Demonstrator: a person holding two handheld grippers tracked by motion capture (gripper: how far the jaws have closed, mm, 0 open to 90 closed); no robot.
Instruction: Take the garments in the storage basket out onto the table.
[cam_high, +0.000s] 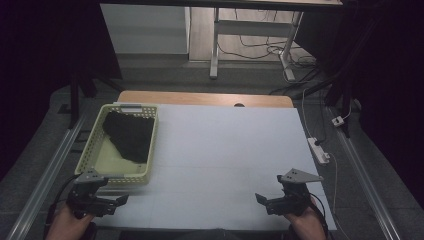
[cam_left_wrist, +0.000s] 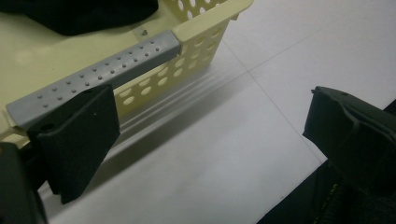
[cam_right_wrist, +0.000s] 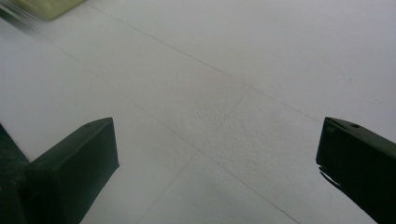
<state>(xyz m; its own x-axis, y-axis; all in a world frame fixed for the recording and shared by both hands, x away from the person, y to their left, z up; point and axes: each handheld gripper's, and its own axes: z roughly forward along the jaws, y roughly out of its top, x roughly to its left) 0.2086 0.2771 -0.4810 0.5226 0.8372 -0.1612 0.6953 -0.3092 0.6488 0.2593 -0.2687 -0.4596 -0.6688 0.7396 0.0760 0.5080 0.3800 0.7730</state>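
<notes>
Left tongs (cam_high: 117, 200) sit at the near left corner of the desk (cam_high: 225, 150), jaws wide apart with nothing between them, just below the near end of the yellow basket (cam_high: 87, 150). In the left gripper view the basket's grey handle bar (cam_left_wrist: 100, 70) runs slantwise right above the left jaw, very close to it; whether they touch I can't tell. The other jaw stands well off over bare white desk.

Right tongs (cam_high: 262, 197) are down at the near right corner, jaws apart too, holding nothing. The right gripper view looks along them across plain white surface, with a corner of the basket (cam_right_wrist: 46, 5) far off at the top left.

The basket lies along the left edge of the desk, its long axis running from the near side toward the far side, far end at the desk's back left corner. A dark cloth (cam_high: 129, 135) is bunched inside it, filling the far half and tapering toward the near right wall; the near left of the basket floor shows bare.

Room to move: the whole middle and right of the desk is open white surface, from the basket's right wall across to the right edge. A wooden strip (cam_high: 205, 98) shows along the far edge.
</notes>
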